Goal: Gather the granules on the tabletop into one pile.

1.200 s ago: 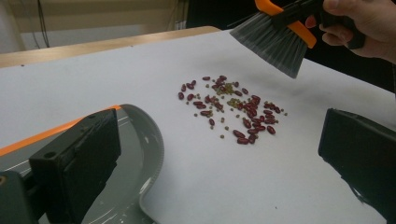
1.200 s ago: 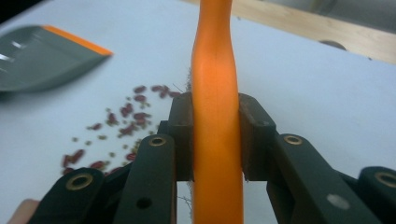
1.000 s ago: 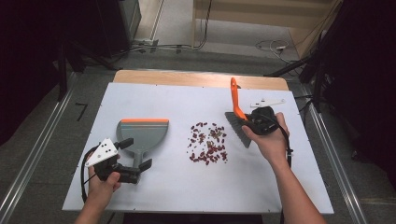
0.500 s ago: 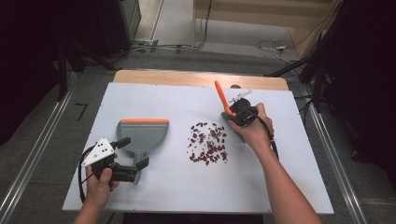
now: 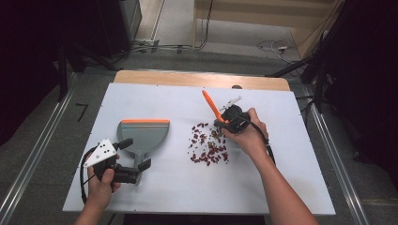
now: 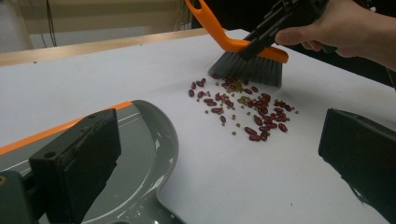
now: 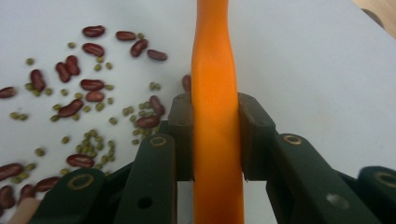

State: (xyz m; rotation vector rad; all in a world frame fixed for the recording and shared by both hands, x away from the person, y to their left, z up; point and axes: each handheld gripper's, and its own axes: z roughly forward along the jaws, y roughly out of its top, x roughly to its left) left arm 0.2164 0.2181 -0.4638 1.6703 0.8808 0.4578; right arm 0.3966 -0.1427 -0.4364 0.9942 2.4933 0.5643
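Item one, at the table's seven o'clock: our left gripper (image 5: 135,168), resting at the handle (image 5: 139,154) of the grey dustpan (image 5: 143,134). In the left gripper view its jaws stand wide apart with nothing between the pads, so we record them as released; from the high view we cannot tell whether they touch the handle. The dustpan lies flat on the white table (image 5: 291,154), its orange-edged mouth toward twelve o'clock, pan bare inside. Item two, at centre: a scatter of red beans (image 5: 207,147) mixed with small green ones (image 7: 95,135), loose on the table, well apart from the dustpan and at its three o'clock. Item three, at the pile's one o'clock: our right gripper (image 5: 230,118), jaws clenched on the orange handle of the brush (image 6: 247,65), pads pressing both sides of it. The grey bristles meet the table at the far edge of the beans. Progress, as we judge it: brush taken up and placed behind the pile; no bean yet in the pan. Left to do: sweep the beans toward nine o'clock and bring the dustpan's mouth around to catch them.
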